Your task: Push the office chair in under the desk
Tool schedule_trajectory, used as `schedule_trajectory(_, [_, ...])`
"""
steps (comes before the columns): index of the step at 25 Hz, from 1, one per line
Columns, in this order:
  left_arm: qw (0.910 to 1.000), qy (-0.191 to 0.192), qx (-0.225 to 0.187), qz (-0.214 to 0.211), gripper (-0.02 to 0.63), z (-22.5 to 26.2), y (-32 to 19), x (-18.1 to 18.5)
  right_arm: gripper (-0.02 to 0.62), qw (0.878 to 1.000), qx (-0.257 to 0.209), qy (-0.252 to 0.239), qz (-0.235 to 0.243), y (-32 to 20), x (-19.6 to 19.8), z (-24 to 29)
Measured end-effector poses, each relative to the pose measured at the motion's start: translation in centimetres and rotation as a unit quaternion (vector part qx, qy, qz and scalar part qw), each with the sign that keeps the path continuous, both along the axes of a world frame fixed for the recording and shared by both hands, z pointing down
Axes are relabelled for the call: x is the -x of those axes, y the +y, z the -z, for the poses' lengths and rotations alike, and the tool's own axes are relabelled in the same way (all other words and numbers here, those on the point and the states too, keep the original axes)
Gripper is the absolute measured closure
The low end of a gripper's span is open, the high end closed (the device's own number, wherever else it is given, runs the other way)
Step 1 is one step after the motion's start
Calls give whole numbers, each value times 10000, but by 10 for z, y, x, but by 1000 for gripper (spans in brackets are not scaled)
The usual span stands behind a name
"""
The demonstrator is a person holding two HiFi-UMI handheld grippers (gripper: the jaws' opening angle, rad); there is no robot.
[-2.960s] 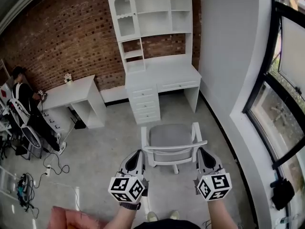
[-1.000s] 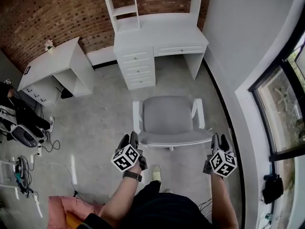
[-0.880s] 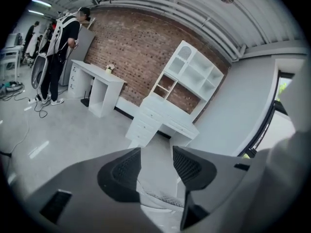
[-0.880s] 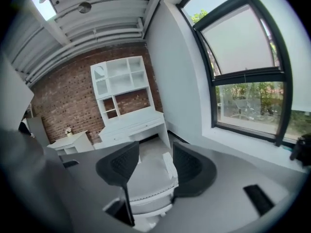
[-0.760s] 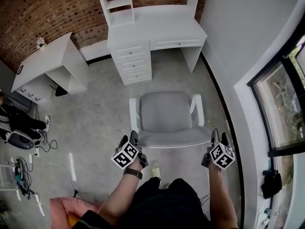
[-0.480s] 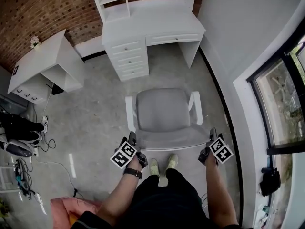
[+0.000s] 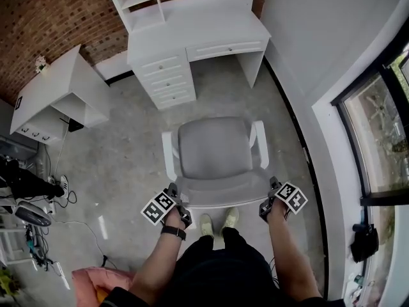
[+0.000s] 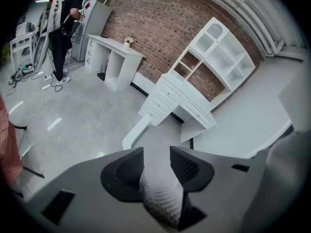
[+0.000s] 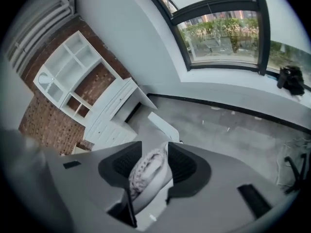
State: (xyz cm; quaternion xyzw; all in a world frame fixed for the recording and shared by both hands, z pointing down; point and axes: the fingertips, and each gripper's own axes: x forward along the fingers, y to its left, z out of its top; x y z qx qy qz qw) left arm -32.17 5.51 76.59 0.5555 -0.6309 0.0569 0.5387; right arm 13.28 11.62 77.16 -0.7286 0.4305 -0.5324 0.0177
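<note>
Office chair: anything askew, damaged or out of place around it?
Nothing stands out. The office chair stands upright, pulled out from the desk and roughly in line with its kneehole, with the seat bare. The only clutter is loose cables on the floor at far left, away from the chair.

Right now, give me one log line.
left gripper: jaws just closed on backrest | right gripper: likewise | office chair: not yet under desk

Jaws of right gripper just closed on office chair backrest; desk beyond.
</note>
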Motion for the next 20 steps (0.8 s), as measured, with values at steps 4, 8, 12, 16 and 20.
schedule_trajectory(4, [9997, -11, 252, 41, 582, -8, 0, 2, 458, 9999, 32, -81, -63, -5, -5, -3])
schedule_trajectory(8, [9995, -101, 313, -25, 604, -8, -5, 0, 482, 9995, 24, -204, -228, -10, -9, -3])
schedule_trajectory(12, [9994, -145, 290, -81, 607, -8, -10, -2, 489, 9992, 50, -225, -323, -13, -13, -5])
schedule_trajectory(16, [9995, -133, 252, -111, 607, -8, -17, -7, 488, 9987, 139, -256, -417, -14, -18, -7])
schedule_trajectory(20, [9996, -118, 241, -125, 607, -9, -24, -20, 492, 9980, 137, -314, -528, -20, -32, -9])
